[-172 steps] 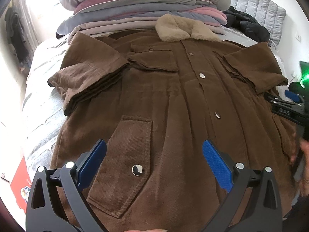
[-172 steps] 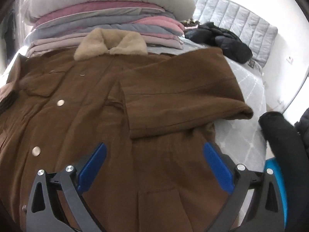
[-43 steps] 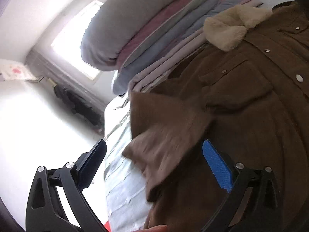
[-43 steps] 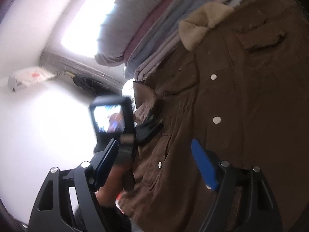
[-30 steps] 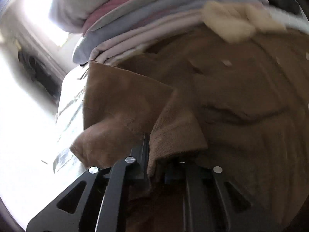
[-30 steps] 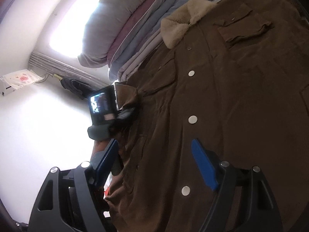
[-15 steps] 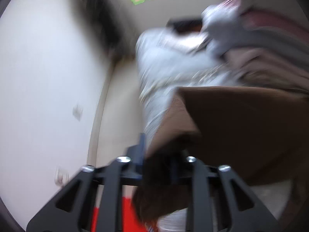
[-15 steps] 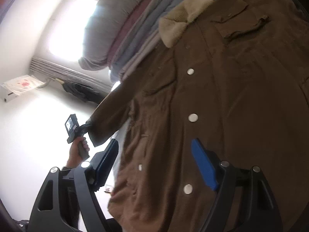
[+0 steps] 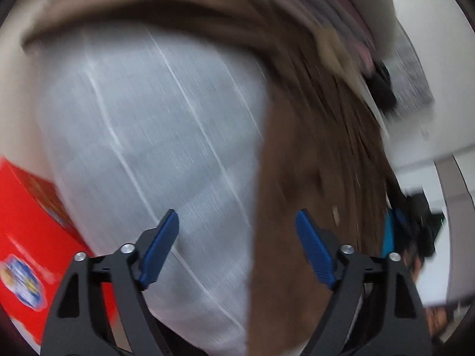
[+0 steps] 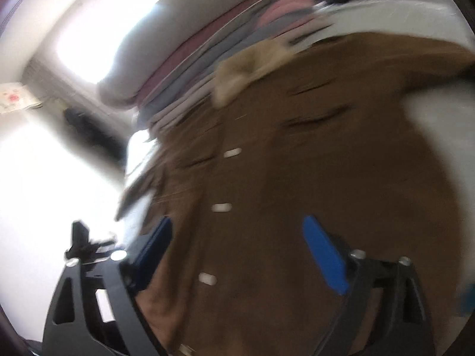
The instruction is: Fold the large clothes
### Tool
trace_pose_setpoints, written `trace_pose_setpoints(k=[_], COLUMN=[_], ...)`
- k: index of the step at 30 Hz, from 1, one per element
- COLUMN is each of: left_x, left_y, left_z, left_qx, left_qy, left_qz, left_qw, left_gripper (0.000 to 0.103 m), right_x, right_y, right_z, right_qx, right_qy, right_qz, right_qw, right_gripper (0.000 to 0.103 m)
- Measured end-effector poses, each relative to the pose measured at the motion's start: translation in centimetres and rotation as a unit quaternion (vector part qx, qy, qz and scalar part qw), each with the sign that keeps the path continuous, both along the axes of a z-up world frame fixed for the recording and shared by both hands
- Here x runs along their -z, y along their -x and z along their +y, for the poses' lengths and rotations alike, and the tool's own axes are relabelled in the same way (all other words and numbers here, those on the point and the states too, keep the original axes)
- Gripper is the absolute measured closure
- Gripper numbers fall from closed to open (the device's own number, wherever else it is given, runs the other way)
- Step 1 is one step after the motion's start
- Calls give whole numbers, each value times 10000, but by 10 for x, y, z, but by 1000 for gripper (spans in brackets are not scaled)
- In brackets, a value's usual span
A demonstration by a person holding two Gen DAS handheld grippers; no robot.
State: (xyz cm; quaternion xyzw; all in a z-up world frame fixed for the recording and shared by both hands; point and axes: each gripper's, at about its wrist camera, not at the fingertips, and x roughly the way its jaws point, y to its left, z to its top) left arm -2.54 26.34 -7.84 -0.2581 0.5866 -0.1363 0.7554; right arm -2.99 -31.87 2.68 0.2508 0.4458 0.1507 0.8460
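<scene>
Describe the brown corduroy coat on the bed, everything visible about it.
The brown corduroy coat lies front up and spread over the pale quilted bedcover, motion-blurred. It looks soft and heavy, with a cream fleece collar towards the stack of folded bedding and pale snap buttons running down its closed front. Neither claw grips it.

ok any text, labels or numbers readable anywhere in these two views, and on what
None can be read.
Red box, left wrist view: a round blue and white printed mark near its lower edge, too blurred to read.
White object on the wall, right wrist view: a pink mark, too blurred to tell if it is lettering.
Brown coat: plain pale snaps, no visible label.
</scene>
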Motion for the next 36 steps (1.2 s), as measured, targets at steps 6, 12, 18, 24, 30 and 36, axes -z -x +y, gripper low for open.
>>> trace_pose_setpoints(k=[6,12,18,24,30,36], left_x=[15,15,11,-1,29,53], left_y=[29,42,72,81,72,72], left_z=[-40,-55,-94,-106,-114,-108], left_qx=[317,521,731,780,573,94], left_qy=[-276,51,233,1165,1375,2033], left_qz=[62,436,322,100,397,699], left_qw=[9991,9977,9965,9901,9880,9766], left_gripper=[13,11,11,89,93,87], right_x=[15,78,112,106,128,130], right_y=[59,86,95,110,116,113], right_z=[-132,-161,-152,-159,-178,-175], right_qx=[1069,868,583,100,-134,-192], right_qy=[273,-705,-1128,-2187,-2813,-2869], right_qz=[561,1351,1662,1201,1204,1060], right_qw=[9923,9845,9779,9683,9520,9519], right_gripper=[15,15,14,13,13,7])
